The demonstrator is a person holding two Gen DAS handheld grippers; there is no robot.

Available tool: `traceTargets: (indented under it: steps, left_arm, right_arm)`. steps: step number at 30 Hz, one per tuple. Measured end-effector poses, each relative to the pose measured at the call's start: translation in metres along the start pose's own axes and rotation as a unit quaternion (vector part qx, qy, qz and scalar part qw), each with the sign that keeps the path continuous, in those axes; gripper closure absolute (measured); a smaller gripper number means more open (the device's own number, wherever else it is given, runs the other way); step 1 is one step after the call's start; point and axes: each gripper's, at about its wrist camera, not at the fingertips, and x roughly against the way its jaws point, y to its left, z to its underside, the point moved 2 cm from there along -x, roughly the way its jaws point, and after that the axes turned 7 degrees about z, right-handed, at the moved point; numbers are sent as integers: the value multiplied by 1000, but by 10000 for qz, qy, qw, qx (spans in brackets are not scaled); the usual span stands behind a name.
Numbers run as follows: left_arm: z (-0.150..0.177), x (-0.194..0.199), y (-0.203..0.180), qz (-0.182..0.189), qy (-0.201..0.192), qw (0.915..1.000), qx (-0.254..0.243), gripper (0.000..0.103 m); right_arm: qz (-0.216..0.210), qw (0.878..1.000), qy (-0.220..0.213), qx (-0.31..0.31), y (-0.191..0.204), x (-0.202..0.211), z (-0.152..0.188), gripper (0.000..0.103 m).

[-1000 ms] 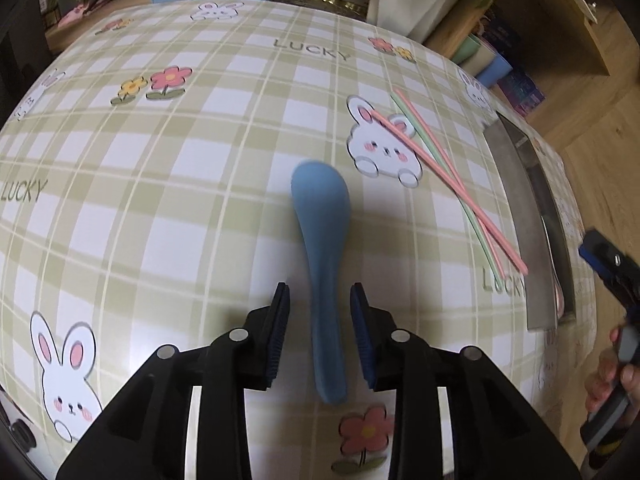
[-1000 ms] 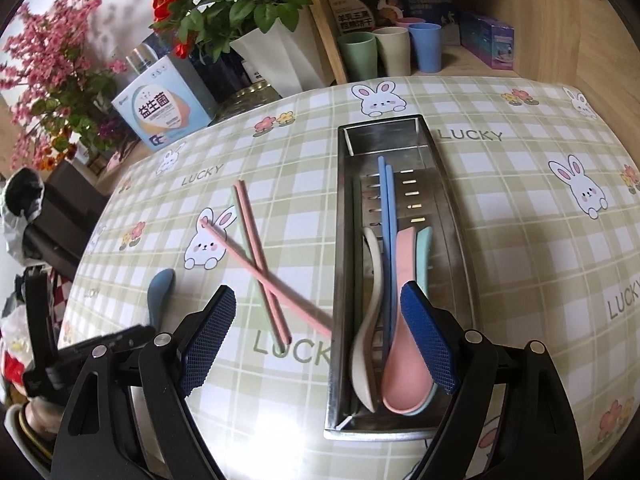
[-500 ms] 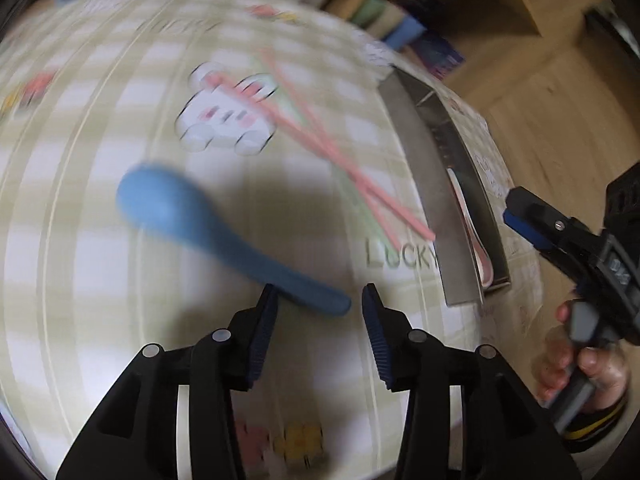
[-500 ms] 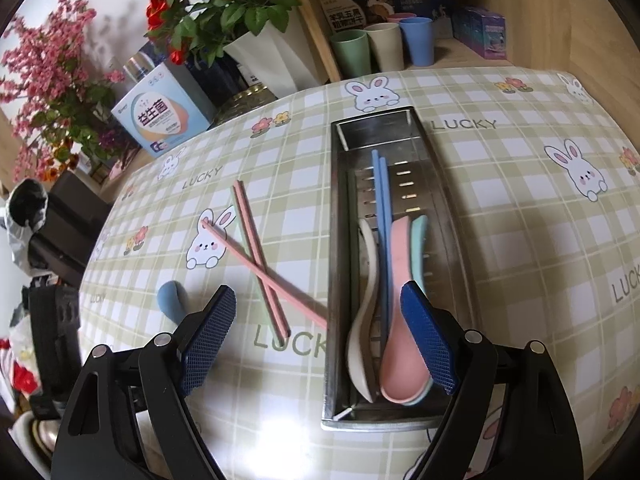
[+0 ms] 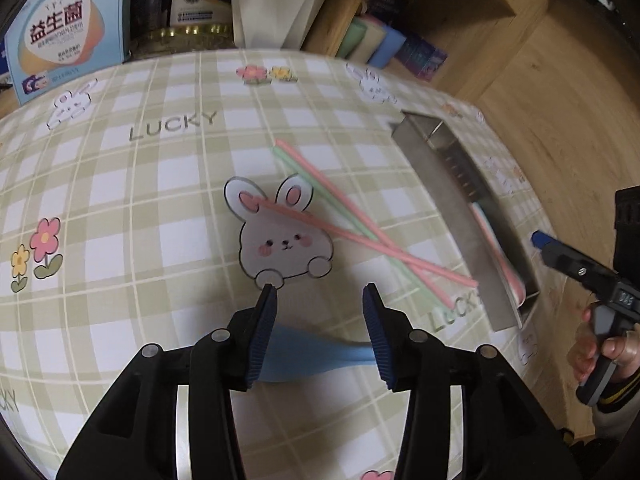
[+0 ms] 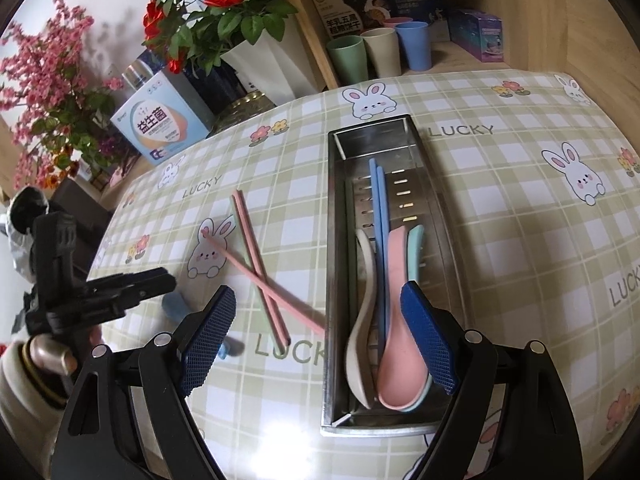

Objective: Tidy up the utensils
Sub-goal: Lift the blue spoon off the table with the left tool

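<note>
A blue spoon [image 5: 316, 354] lies flat on the checked tablecloth, crosswise under my open left gripper [image 5: 320, 300], between its two pads and not gripped. Pink and green chopsticks [image 5: 360, 224] lie crossed beyond it. The steel utensil tray [image 6: 336, 220] holds blue chopsticks [image 6: 380, 208] and cream, pink and teal spoons [image 6: 396, 344]. My right gripper [image 6: 320, 340] is open and empty, hovering over the tray's near end. In the right wrist view the left gripper [image 6: 132, 288] covers most of the blue spoon [image 6: 174, 306].
A white vase with red roses [image 6: 260, 60], a blue box [image 6: 160, 128] and a tin stand along the table's far edge. Three cups [image 6: 380, 52] and boxes sit on a wooden shelf behind. The table's right edge drops to a wood floor [image 5: 560, 100].
My left gripper has swung round and moved forward; the blue spoon now lies crosswise between its pads instead of lengthwise. The jaws have opened wider. The right gripper has barely moved.
</note>
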Motion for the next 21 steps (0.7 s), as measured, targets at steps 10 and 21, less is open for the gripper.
traceTargets:
  steps: [10,21]
  left_arm:
    - [22,0,8,99,269,9995,135,60]
    - [77,-5,-46,-423,951,9842,-1432,60]
  right_arm:
    - [-8,10000,7,22,1,1,1,22]
    - [-61,9999,55,105,9,-1,4,22]
